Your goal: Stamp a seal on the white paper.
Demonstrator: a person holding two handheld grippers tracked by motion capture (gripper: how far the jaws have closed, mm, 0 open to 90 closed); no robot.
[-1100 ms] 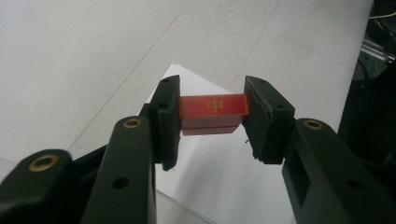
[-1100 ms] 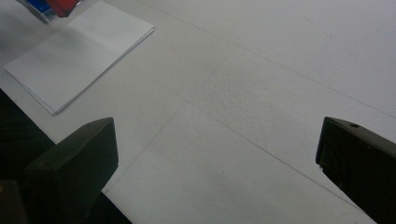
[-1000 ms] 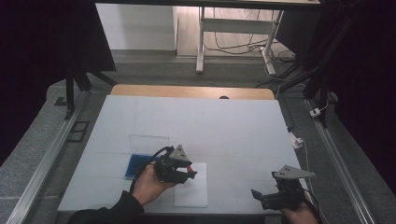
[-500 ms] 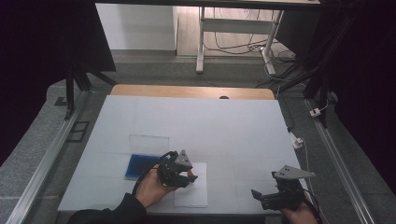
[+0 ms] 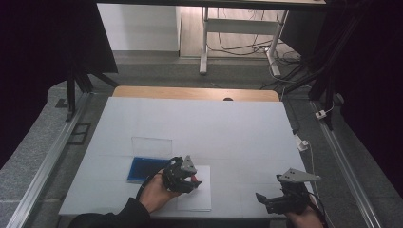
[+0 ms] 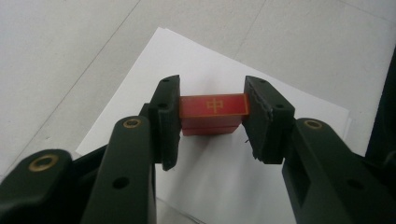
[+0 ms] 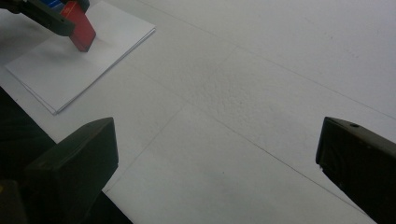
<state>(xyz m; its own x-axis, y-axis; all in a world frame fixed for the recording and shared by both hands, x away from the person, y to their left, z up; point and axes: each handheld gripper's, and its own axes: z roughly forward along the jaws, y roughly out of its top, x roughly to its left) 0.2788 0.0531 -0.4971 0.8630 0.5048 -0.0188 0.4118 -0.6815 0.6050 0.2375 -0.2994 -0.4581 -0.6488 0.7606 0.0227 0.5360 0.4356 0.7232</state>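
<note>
A small red block [image 6: 213, 111] with a gold mark on its top sits clamped between the jaws of my left gripper [image 6: 212, 116], held just above a stack of white paper [image 6: 224, 177]. In the high view the left gripper [image 5: 190, 179] hovers over the paper stack [image 5: 197, 198] near the table's front. The right gripper view shows the red block [image 7: 79, 25] tilted over the paper stack [image 7: 70, 65] at upper left. My right gripper [image 5: 266, 199] rests at the front right of the table, jaws wide apart with nothing between them.
A blue tray [image 5: 142, 167] with a clear lid [image 5: 151, 145] propped up behind it lies left of the paper. The white table cover [image 5: 214, 128] stretches back to a wooden edge [image 5: 195, 92]. Metal rails [image 5: 43, 171] flank both sides.
The left gripper has shifted slightly toward the front and right over the paper, keeping its hold on the red block. The right gripper stayed put.
</note>
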